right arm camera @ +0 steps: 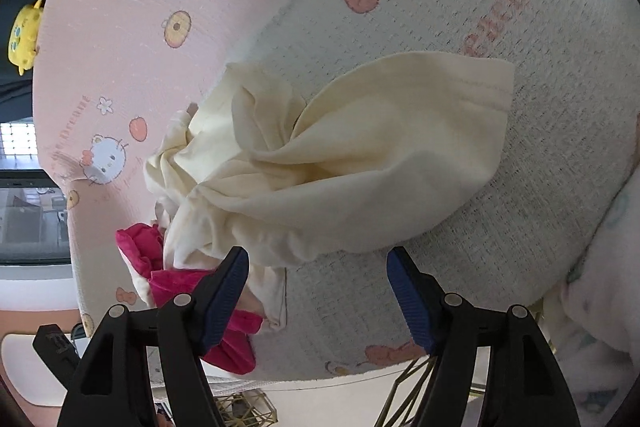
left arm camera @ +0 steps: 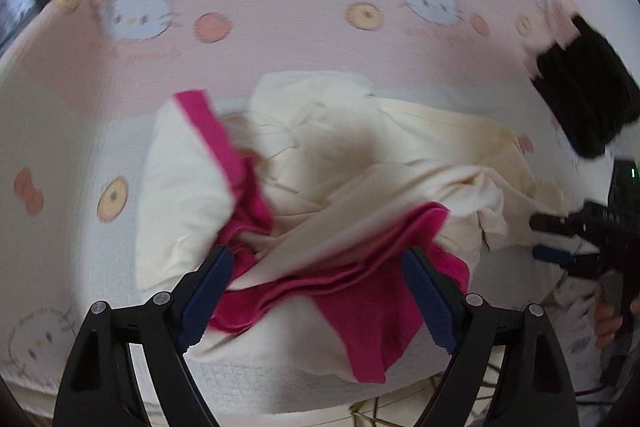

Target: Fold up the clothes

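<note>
A crumpled cream garment [left arm camera: 320, 155] with magenta trim [left arm camera: 360, 267] lies in a heap on a bed covered by a pink and white cat-print blanket [left arm camera: 280, 7]. My left gripper [left arm camera: 316, 255] hovers just over the magenta part, jaws wide apart, and neither pad presses on the cloth. The other gripper shows at the right edge of this view [left arm camera: 572, 239], held by a hand [left arm camera: 608, 315]. In the right wrist view the cream garment [right arm camera: 340, 163] bunches to the left, with magenta folds [right arm camera: 168, 275] beneath. My right gripper [right arm camera: 316, 253] is open above its near edge.
A black garment [left arm camera: 588, 99] lies at the far right of the bed. A yellow plush toy [right arm camera: 24, 35] sits beyond the bed's left edge. Gold wire frames [right arm camera: 248, 407] show below the blanket's near edge. A pale patterned cloth [right arm camera: 600, 307] lies at the right.
</note>
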A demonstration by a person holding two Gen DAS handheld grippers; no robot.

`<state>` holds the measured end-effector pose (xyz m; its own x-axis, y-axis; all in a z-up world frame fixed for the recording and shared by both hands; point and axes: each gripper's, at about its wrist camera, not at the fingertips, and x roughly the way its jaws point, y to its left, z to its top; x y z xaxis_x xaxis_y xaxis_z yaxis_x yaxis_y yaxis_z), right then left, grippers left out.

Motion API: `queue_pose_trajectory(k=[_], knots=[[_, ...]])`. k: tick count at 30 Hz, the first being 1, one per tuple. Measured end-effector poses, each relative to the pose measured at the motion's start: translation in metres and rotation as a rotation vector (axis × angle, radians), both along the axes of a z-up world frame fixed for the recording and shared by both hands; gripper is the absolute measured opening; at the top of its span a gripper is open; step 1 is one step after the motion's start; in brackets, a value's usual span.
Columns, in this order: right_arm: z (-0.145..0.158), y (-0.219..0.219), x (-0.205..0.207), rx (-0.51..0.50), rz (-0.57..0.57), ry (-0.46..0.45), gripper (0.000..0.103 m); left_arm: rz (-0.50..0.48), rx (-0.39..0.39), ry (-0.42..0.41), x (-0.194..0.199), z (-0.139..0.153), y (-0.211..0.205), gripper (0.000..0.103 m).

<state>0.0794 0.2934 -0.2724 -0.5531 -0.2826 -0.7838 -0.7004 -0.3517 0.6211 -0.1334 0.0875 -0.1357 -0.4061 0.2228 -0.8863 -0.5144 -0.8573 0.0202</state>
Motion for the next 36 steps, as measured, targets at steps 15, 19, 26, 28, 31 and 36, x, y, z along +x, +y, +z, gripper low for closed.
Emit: queue_pose_trajectory(k=[15, 19, 26, 28, 31, 36], knots=[[-0.013, 0.017, -0.001, 0.075, -0.013, 0.097, 0.072, -0.166, -0.086, 0.004, -0.006, -0.036, 0.061, 0.086], [-0.016, 0.027, -0.003, 0.032, -0.059, 0.141, 0.082, -0.123, -0.083, -0.061, -0.015, -0.052, 0.063, 0.083], [-0.006, 0.022, -0.028, 0.146, 0.056, 0.045, 0.083, -0.098, -0.105, -0.071, -0.018, -0.063, 0.063, 0.053], [-0.002, 0.013, -0.040, 0.242, 0.135, -0.014, 0.083, -0.098, -0.101, -0.074, -0.017, -0.064, 0.062, 0.048], [0.005, -0.006, -0.061, 0.423, 0.262, -0.110, 0.081, -0.084, -0.070, -0.101, -0.019, -0.064, 0.060, 0.038], [0.010, -0.031, -0.082, 0.610, 0.407, -0.151, 0.039, -0.043, -0.013, -0.146, -0.024, -0.063, 0.056, 0.031]])
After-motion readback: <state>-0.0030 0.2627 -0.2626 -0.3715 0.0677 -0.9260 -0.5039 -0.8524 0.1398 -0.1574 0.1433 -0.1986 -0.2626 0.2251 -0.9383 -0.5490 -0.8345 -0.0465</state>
